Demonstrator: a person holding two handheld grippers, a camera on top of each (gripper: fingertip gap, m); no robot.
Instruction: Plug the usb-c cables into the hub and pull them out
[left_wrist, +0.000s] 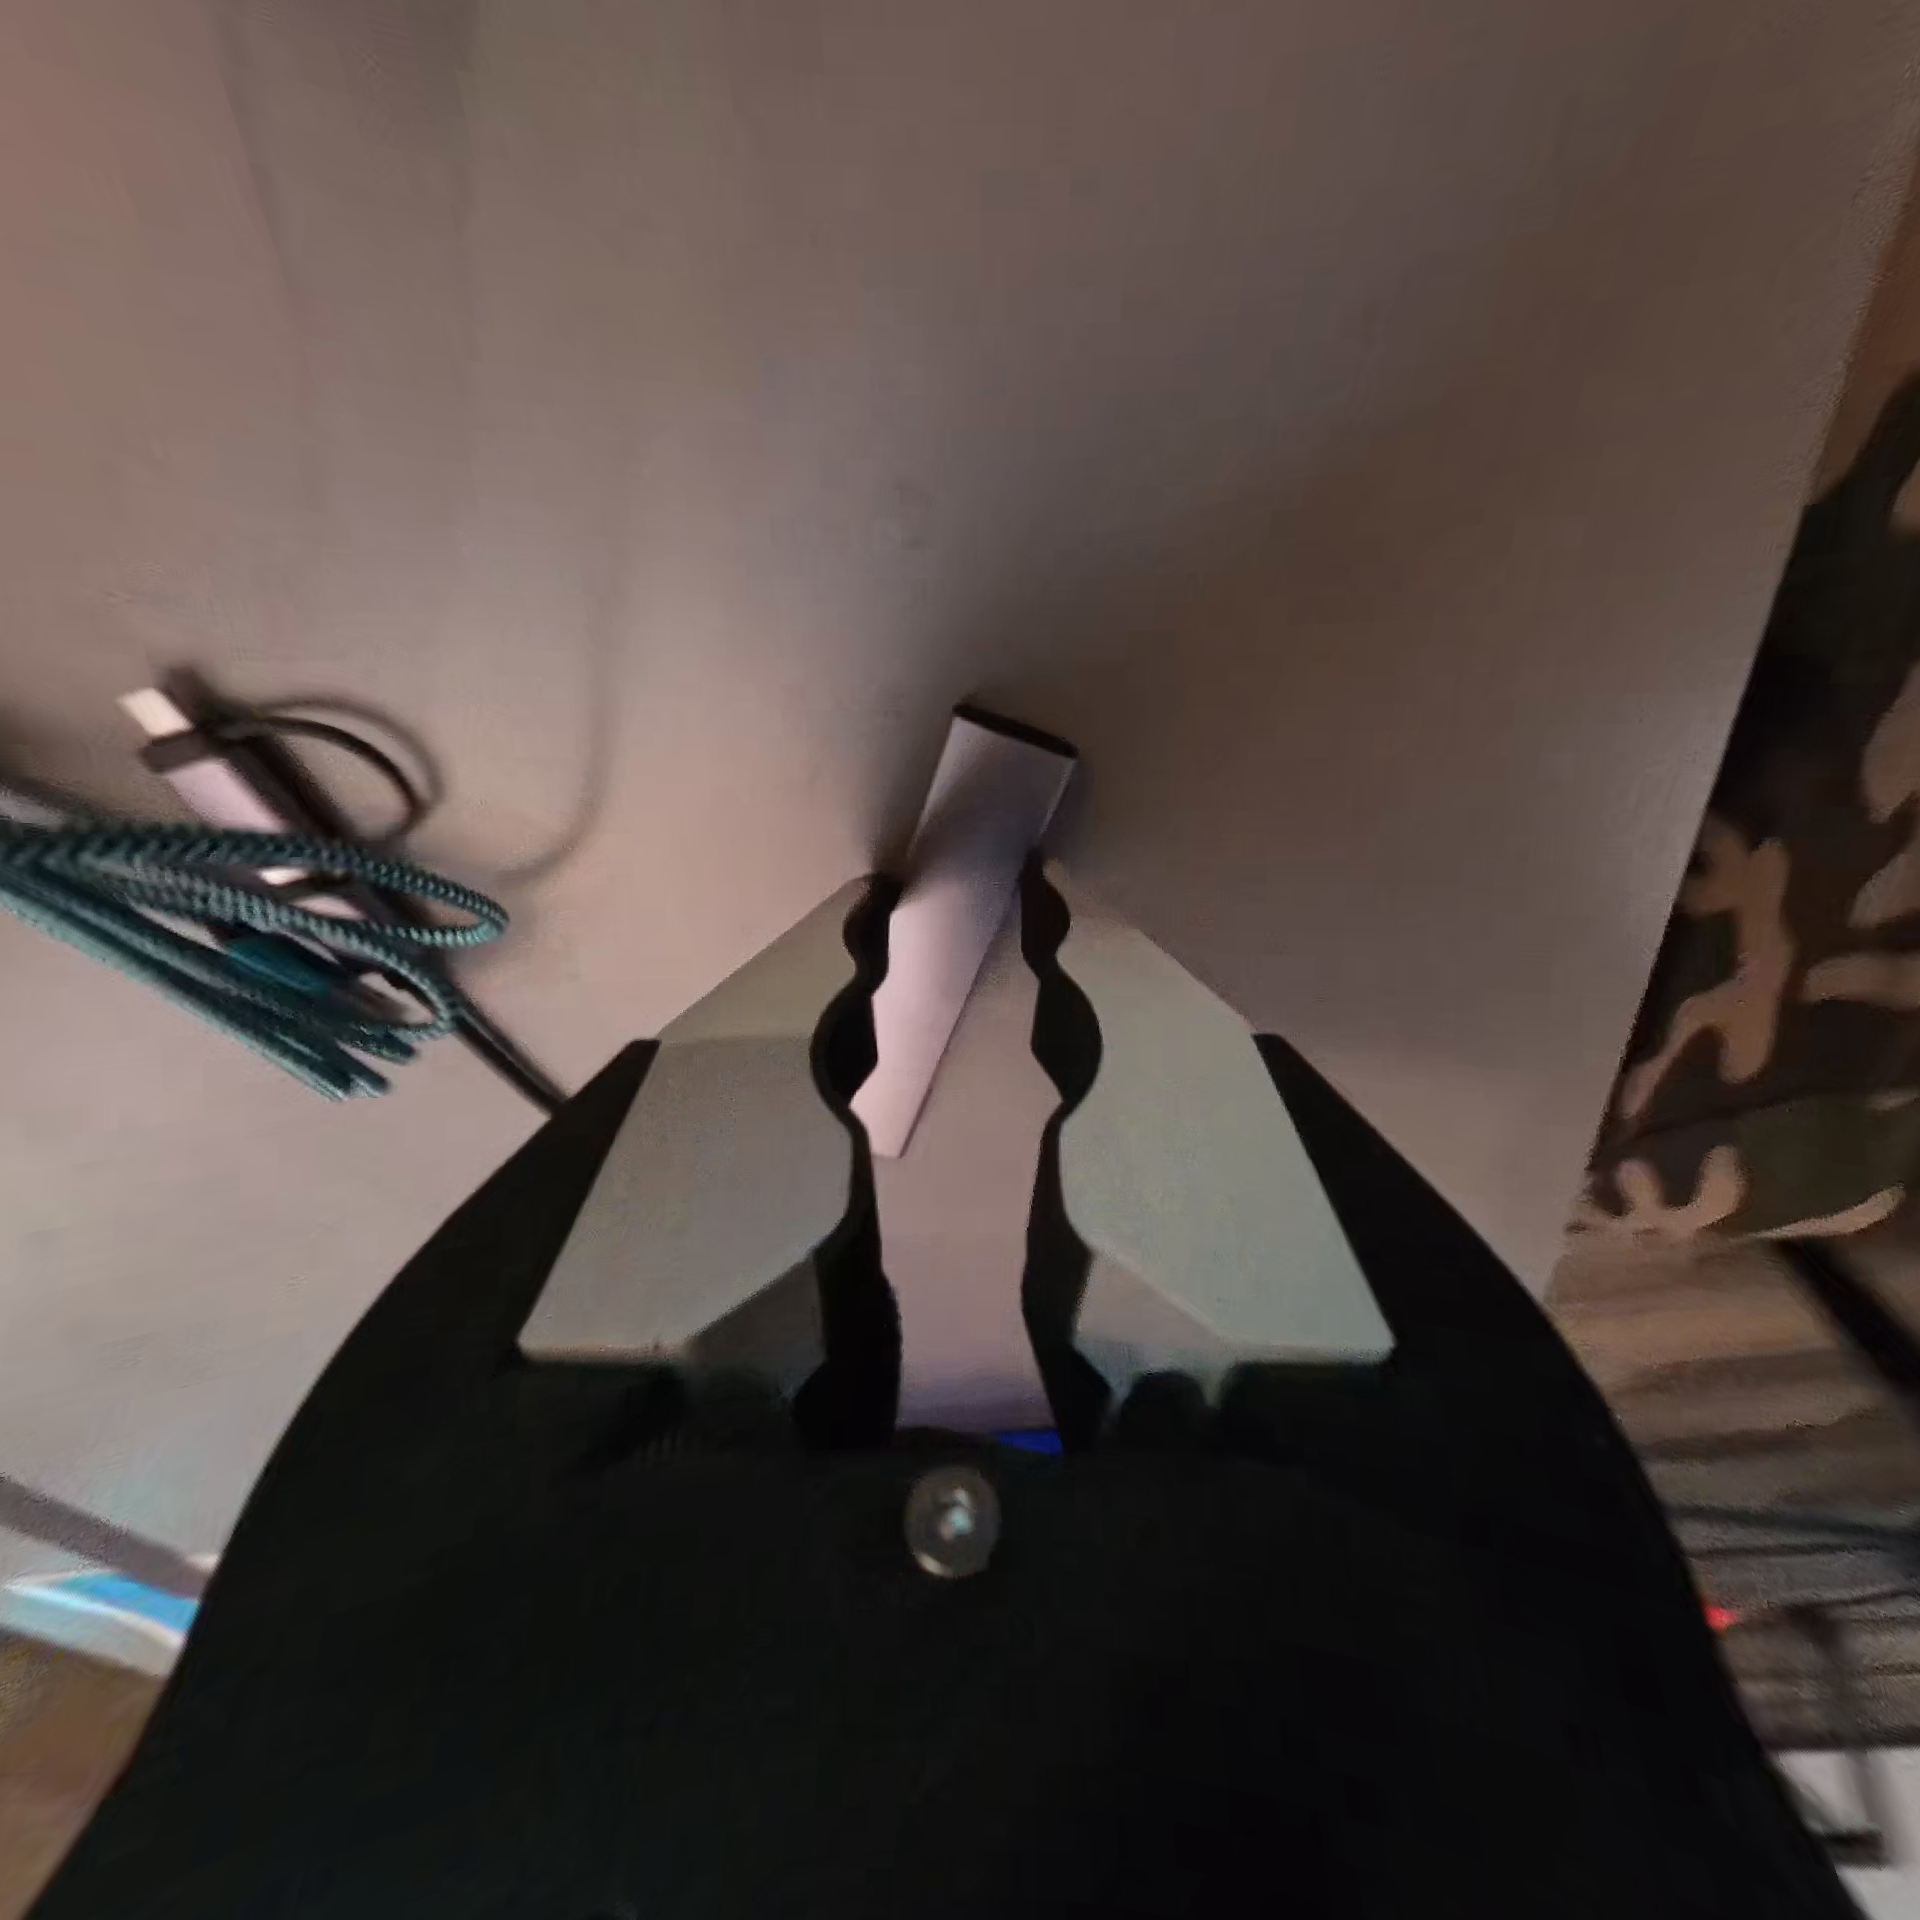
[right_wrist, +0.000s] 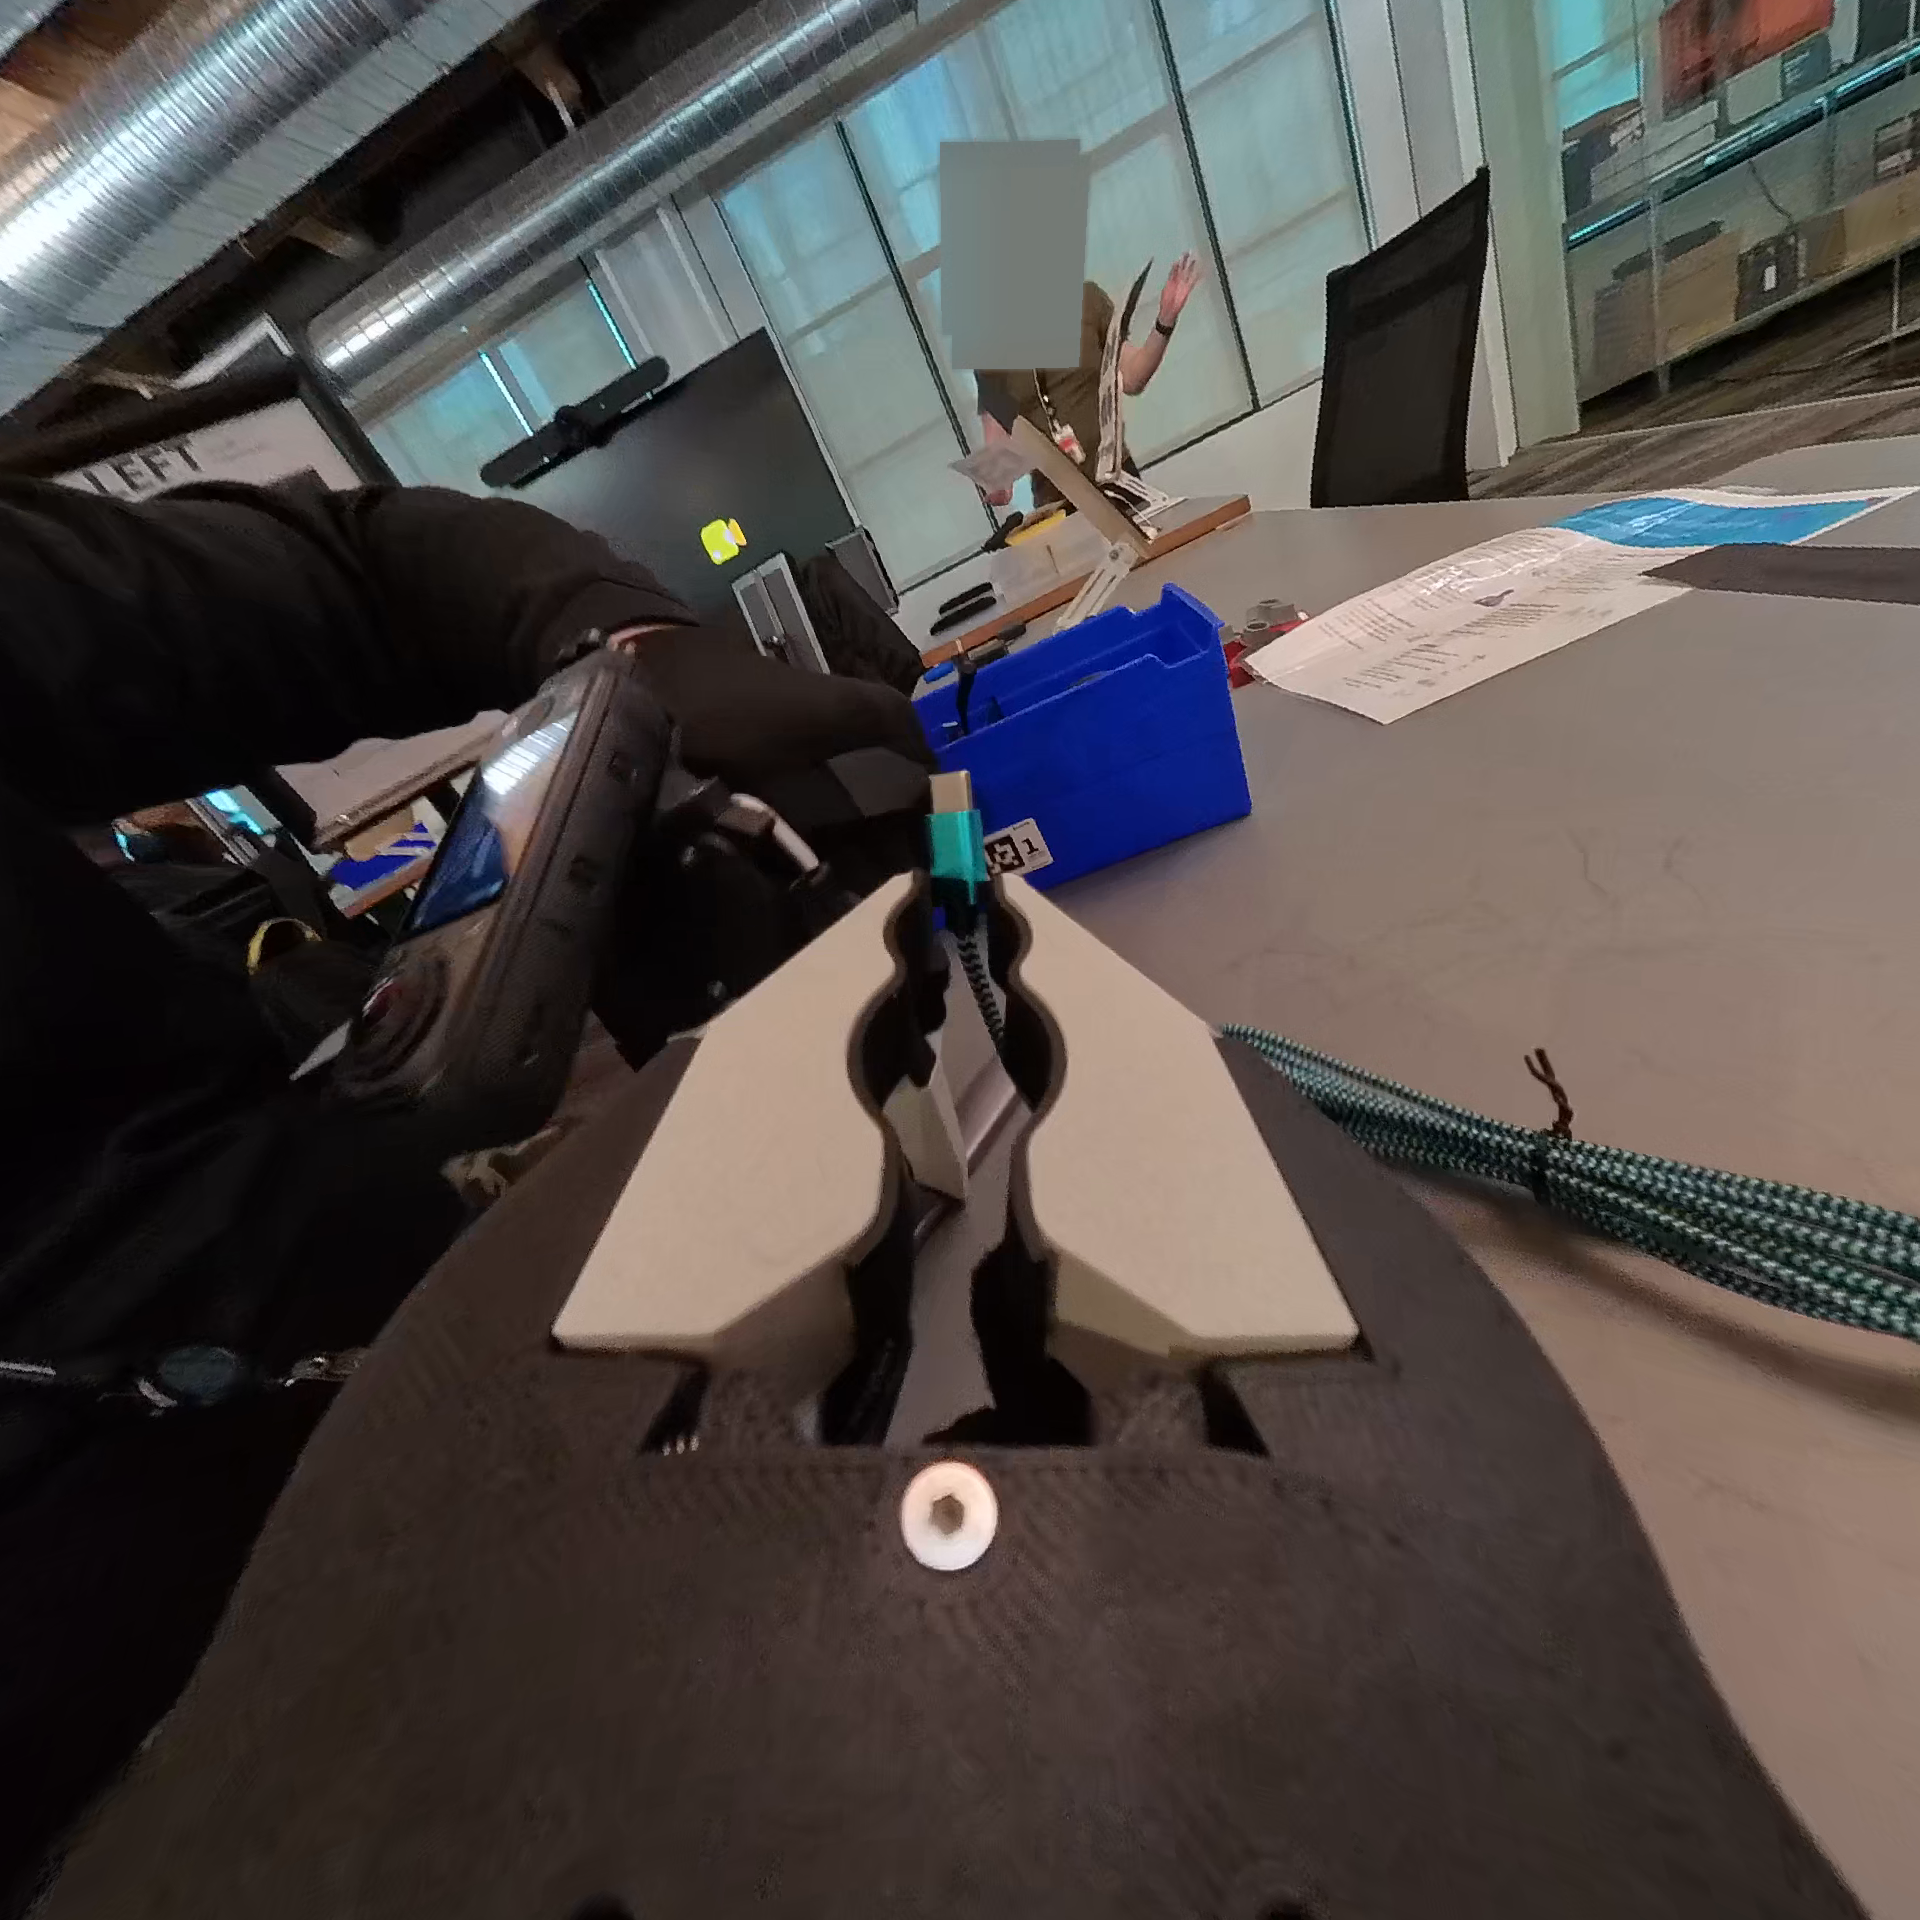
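Hub (left_wrist: 961, 914) clamped in left gripper (left_wrist: 951, 883) jaws, above counter (left_wrist: 1247, 416); teal usb-c plug (right_wrist: 954, 844) pinched in right gripper (right_wrist: 961, 904) jaws, apparently not yet inserted.

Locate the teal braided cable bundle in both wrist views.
Left wrist view: teal braided cable bundle at the left edge, mid-height, on the table.
Right wrist view: at the right edge, below middle, tied with a twist tie.
Shared landmark: the grey table.
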